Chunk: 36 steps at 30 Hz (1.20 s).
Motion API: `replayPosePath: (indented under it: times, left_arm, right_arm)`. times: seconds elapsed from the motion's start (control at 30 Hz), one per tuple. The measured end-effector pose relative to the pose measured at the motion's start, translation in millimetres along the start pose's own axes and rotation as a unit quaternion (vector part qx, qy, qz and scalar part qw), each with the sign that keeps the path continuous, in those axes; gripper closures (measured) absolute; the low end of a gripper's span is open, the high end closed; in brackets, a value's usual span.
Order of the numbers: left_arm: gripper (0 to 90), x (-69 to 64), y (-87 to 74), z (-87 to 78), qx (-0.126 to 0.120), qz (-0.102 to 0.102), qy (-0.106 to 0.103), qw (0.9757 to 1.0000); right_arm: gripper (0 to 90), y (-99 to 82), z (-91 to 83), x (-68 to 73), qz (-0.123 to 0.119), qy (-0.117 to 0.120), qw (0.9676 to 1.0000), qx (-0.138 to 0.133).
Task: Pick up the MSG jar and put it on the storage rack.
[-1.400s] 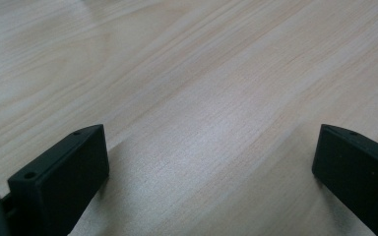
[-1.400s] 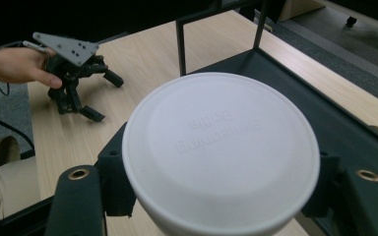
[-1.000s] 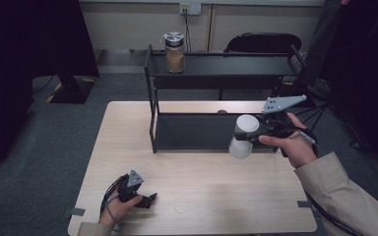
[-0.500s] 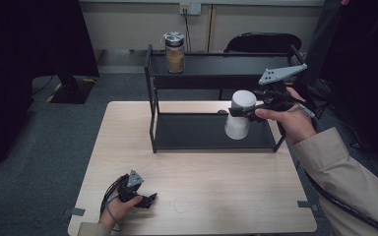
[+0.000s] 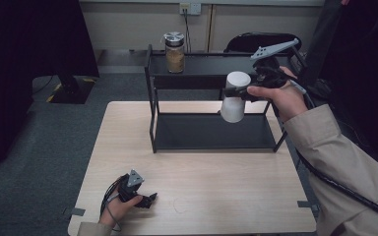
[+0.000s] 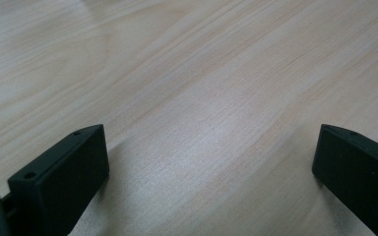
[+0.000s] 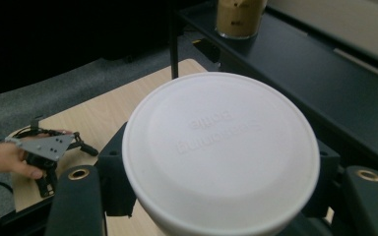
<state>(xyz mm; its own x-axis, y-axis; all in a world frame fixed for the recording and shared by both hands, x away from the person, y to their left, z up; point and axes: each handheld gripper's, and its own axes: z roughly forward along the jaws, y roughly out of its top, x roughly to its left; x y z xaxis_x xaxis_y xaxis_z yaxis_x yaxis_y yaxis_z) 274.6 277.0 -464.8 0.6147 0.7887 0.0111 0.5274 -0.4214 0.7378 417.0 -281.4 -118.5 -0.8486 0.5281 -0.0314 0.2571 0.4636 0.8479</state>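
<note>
High view first: your right gripper (image 5: 243,93) is clamped on a white plastic container with a white lid (image 5: 235,102), held in the air in front of the black two-tier metal rack (image 5: 211,140), about level with its top shelf. Your hand hides the jaws themselves. On that top shelf, towards its left end, stands a clear glass jar with a metal lid (image 5: 174,52), about half full of a tan, grainy stuff; the shelf to its right lies bare. Your left gripper (image 5: 145,200) rests near the front left edge of the light wooden table (image 5: 226,187), well apart from the rack.

Left gripper view: your jaws stand wide apart with just bare wood grain between them.

Right gripper view: the white lid (image 7: 221,152) covers most of your jaws, and its raised lettering is too faint to read. The jar (image 7: 239,17) is cut off at the top edge.
</note>
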Motion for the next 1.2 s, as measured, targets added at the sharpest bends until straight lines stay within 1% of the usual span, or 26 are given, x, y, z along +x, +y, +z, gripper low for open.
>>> replayPosePath:
  times: [0.23, 0.27, 0.37, 0.5, 0.57, 0.63, 0.7, 0.8, 0.87, 0.97, 1.2]
  left_arm:
    - [0.0, 0.0, 0.1, 0.0, 0.000, 0.000, 0.000, 1.0000]
    - [0.0, 0.0, 0.1, 0.0, 0.000, 0.000, 0.000, 1.0000]
    - [0.0, 0.0, 0.1, -0.1, 0.000, 0.000, 0.000, 1.0000]
    - [0.0, 0.0, 0.1, -0.1, 0.000, 0.000, 0.000, 1.0000]
    - [0.0, 0.1, 0.1, -0.1, 0.000, 0.000, 0.000, 1.0000]
    - [0.0, 0.0, 0.1, -0.1, 0.000, 0.000, 0.000, 1.0000]
    - [0.0, 0.1, 0.1, -0.1, 0.000, 0.000, 0.000, 1.0000]
    - [0.0, 0.1, 0.1, -0.1, 0.000, 0.000, 0.000, 1.0000]
    - [0.0, 0.1, 0.1, -0.1, 0.000, 0.000, 0.000, 1.0000]
    - [0.0, 0.0, 0.1, -0.1, 0.000, 0.000, 0.000, 1.0000]
    - [0.0, 0.0, 0.1, -0.1, 0.000, 0.000, 0.000, 1.0000]
  right_arm:
    - [33.8, 26.0, 2.5, -6.7, 0.006, -0.008, 0.9999, -0.008]
    - [33.9, 30.9, 3.4, -8.1, 0.010, -0.009, 0.9999, -0.007]
    - [33.8, 40.0, 7.5, -9.6, 0.006, -0.016, 0.9998, -0.006]
    - [33.9, 49.2, 12.7, -14.5, 0.013, -0.020, 0.9997, -0.008]
    - [33.8, 55.2, 14.7, -15.7, 0.012, -0.024, 0.9996, -0.008]
    - [33.8, 59.5, 16.5, -16.3, 0.011, -0.031, 0.9994, -0.012]
    - [33.8, 64.7, 19.0, -17.7, 0.013, -0.036, 0.9992, -0.011]
    - [33.8, 70.8, 23.0, -20.1, 0.011, -0.045, 0.9989, -0.010]
    - [33.8, 73.7, 25.5, -23.7, 0.018, -0.047, 0.9986, -0.015]
    - [33.8, 77.8, 28.9, -27.8, 0.022, -0.050, 0.9984, -0.018]
    - [33.8, 88.2, 40.5, -35.9, 0.024, -0.060, 0.9978, -0.013]
